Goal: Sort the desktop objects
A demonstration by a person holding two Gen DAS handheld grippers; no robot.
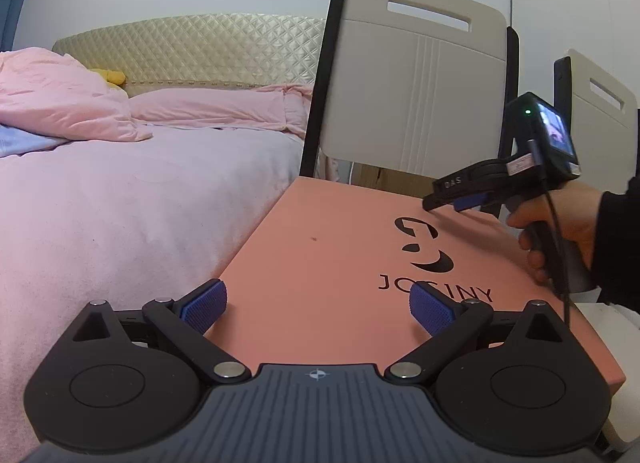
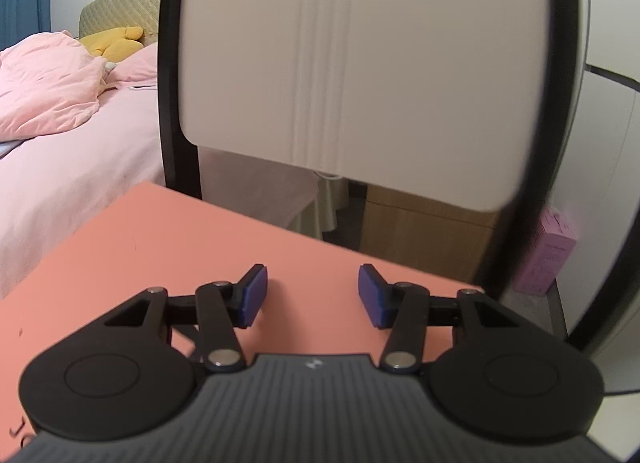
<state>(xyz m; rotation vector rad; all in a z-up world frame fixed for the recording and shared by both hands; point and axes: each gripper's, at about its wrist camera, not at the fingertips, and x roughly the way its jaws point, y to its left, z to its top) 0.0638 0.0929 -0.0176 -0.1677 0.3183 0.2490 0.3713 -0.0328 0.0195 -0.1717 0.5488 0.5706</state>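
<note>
A salmon-pink box (image 1: 328, 263) with a black logo and lettering lies flat in front of me; it also shows in the right wrist view (image 2: 168, 247). My left gripper (image 1: 318, 303) is open and empty, low over the box's near edge. My right gripper (image 2: 311, 297) is open and empty over the box's far right part. In the left wrist view the right gripper (image 1: 452, 199) hovers above the box's right side, held by a hand. No small desktop objects show on the box.
A beige chair back (image 1: 412, 87) with black posts stands just behind the box and fills the right wrist view (image 2: 360, 75). A bed with pink bedding (image 1: 120, 199) lies left. A second chair (image 1: 600, 103) stands right. A purple carton (image 2: 548, 255) sits at the right.
</note>
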